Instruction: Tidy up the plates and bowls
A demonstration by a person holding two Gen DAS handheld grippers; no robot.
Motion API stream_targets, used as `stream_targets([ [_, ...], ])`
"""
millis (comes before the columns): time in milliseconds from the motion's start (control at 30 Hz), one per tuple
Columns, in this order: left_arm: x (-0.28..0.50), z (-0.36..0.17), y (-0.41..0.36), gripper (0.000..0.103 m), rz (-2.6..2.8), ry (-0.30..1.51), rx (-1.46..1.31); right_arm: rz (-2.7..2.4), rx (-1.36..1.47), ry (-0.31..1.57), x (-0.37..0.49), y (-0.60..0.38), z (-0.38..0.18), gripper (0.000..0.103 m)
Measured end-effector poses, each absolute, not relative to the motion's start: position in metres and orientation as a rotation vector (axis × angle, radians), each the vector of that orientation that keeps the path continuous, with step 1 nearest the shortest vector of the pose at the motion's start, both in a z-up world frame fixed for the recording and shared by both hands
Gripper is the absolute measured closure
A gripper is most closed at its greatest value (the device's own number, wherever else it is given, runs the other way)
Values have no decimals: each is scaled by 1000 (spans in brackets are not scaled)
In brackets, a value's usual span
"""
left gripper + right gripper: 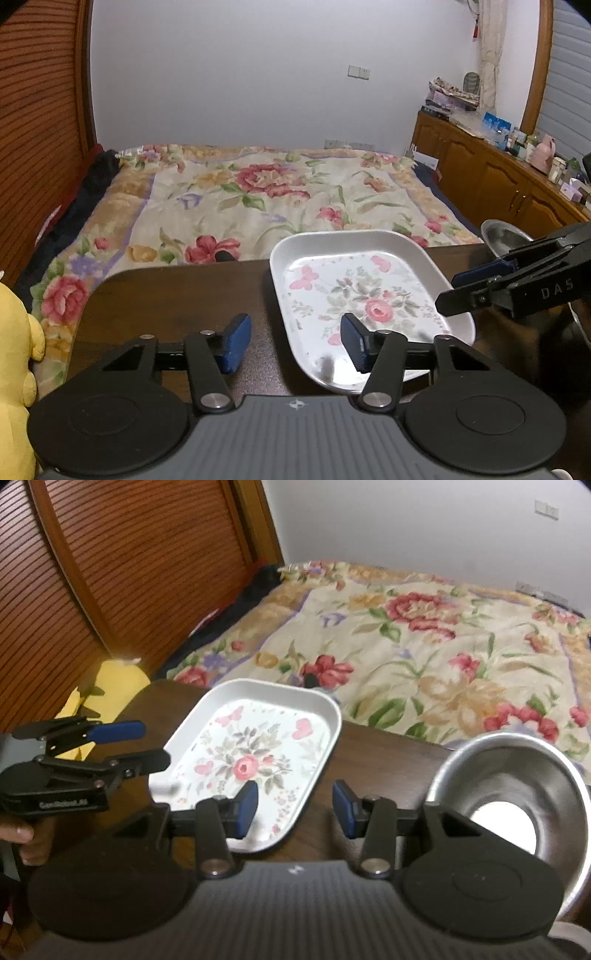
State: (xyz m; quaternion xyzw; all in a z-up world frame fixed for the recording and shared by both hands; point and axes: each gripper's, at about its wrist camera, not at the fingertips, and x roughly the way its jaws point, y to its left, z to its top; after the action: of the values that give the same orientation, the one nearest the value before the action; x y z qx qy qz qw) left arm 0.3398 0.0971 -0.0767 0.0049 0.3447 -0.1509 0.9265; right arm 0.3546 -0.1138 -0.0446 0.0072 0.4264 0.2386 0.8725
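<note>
Our fingers (236,341) stand apart on both sides, nothing between them: the left gripper (295,341) hangs over the dark bench (177,291) and the near edge of the floral tray (354,291), the right gripper (293,806) over the tray's corner. The steel bowl (517,775) sits on the bench to the right, partly covered by our right gripper. Beyond lies a bed (266,199) with a flowered quilt, then a white wall (258,74). A yellow toy (14,354) is cut off at the left.
</note>
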Motion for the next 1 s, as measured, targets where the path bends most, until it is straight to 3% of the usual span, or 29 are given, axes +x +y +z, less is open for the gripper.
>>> stream_targets([
  [67,341,-79,98,57,-316,718,5,503,15,904,357,-111,-48,57],
  [267,341,-82,98,61,-323,722,-4,512,-3,929,358,-104,-51,58],
  [467,341,-85,97,73,-326,739,-2,504,-43,945,360,-100,-53,65],
  [800,342,-89,97,84,-324,754,-3,505,-45,956,365,-104,-54,83],
  [1000,342,-89,97,87,-325,761,-2,528,-57,984,370,-104,-58,82],
])
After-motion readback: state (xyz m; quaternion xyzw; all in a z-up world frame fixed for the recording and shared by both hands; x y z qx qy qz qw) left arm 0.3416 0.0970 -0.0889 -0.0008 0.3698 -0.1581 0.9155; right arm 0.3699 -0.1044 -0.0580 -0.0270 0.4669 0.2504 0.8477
